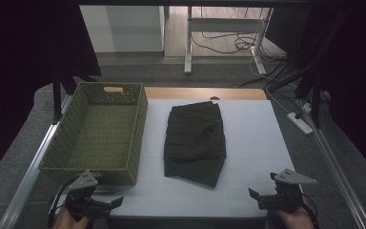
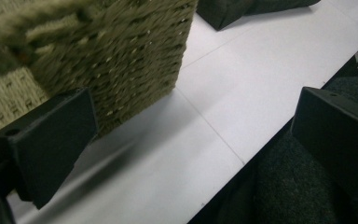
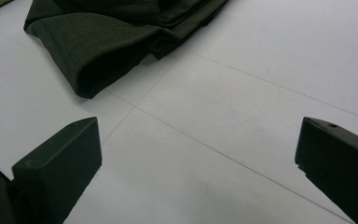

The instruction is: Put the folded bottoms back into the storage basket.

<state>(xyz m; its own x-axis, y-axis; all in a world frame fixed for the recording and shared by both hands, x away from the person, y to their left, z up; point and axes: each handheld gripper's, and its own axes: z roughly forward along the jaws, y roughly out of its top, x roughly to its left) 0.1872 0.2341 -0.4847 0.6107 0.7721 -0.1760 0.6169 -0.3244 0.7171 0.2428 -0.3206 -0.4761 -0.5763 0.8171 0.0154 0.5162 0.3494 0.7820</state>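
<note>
While both tools were held low at the near edge of the table (image 1: 248, 195), nothing had yet been taken up. The left gripper (image 1: 106, 204) was seen at the near left, just in front of the near right corner of the woven basket (image 1: 66, 164); its jaws stood wide apart with only bare table surface between them, and in the left gripper view the basket's wall (image 2: 135, 56) rose close behind one jaw without being gripped. The right gripper (image 1: 259, 196) was seen at the near right, likewise spread wide and empty, its view aimed across the white surface toward the near corner of the folded dark garment (image 3: 107, 42).

Farther in, the folded dark garment (image 1: 195, 140) lay flat at the middle of the table, apart from both grippers and just beside the basket's right wall without clearly touching it. The basket stood along the left side, open and empty as far as could be told.

The step in hand was judged to be the approach before the first grasp. The next move was judged to call for both grippers to be brought forward to the garment's near edge, the jaws to be closed on the stacked layers so the fold would be kept, and the bundle to be lifted left over the basket's rim.
</note>
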